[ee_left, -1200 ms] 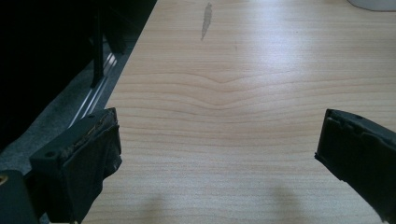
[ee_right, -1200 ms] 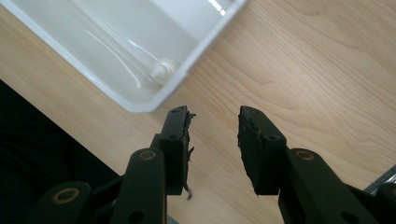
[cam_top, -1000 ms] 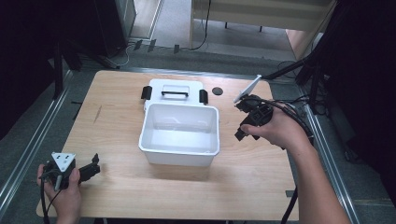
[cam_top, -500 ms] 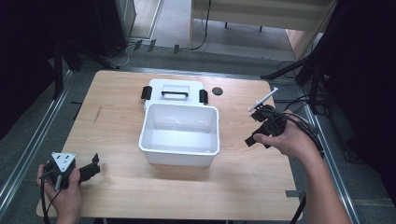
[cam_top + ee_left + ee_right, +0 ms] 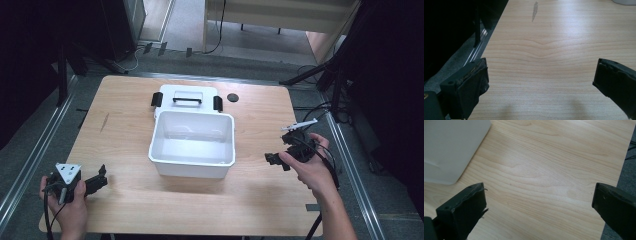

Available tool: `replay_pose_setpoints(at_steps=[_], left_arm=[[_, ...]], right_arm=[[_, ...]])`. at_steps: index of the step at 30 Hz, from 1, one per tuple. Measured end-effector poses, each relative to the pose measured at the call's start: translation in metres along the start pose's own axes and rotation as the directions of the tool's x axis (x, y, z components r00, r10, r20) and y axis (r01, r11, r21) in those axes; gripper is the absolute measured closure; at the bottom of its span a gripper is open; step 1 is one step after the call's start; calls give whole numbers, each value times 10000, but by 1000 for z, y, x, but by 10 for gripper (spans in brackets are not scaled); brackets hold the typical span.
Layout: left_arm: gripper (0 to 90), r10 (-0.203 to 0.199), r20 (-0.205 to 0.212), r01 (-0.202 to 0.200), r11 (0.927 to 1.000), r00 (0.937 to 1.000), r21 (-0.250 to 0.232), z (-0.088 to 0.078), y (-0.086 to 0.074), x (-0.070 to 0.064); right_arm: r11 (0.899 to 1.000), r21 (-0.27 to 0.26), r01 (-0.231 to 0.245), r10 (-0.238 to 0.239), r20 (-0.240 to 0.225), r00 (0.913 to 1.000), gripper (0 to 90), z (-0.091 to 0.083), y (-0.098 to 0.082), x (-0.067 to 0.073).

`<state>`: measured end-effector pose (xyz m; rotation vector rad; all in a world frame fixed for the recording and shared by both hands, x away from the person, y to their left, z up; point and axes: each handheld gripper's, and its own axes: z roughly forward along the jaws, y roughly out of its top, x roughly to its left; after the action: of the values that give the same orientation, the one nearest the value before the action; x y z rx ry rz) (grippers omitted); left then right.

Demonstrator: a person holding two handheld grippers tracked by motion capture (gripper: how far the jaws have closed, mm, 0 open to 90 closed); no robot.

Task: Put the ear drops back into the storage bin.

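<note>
An open white plastic bin stands mid-table, and its white lid, with black handle and latches, lies flat behind it. My right gripper is held low over the wood to the right of the bin. Its jaws have just been opening and now stand wide apart with nothing between them; the bin's corner sits at the upper left of the right gripper view. At the near left corner of the table my left gripper is open over bare wood, holding nothing.
A small black round disc lies on the table behind the bin, right of the lid. Cables trail off the right edge onto the grey floor. A dark streak marks the wood ahead of the left gripper.
The right hand has come down and toward me along the bin's right side, and its jaws went from nearly shut to wide open. The left hand has not moved.
</note>
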<state>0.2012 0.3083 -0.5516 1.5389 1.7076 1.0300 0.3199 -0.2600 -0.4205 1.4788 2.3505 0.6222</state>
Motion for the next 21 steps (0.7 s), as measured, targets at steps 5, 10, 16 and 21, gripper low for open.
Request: replay_pose_setpoints(at_steps=[5,10,16,21], left_arm=[[2,2,-9,-2,10000,10000,-7,0,0,0],[2,6,-12,-6,10000,10000,-5,0,0,0],[2,0,-8,0,10000,10000,-3,0,0,0],[2,-4,-6,4,10000,10000,-9,0,0,0]], right_arm=[[9977,-625,-263,272,139,9995,0,13,-22,-1],[9917,-1220,-417,438,146,9989,0,23,-40,0],[9799,-1947,-429,519,415,9978,0,32,-57,1],[9682,-2453,-495,664,611,9959,0,39,-75,0]])
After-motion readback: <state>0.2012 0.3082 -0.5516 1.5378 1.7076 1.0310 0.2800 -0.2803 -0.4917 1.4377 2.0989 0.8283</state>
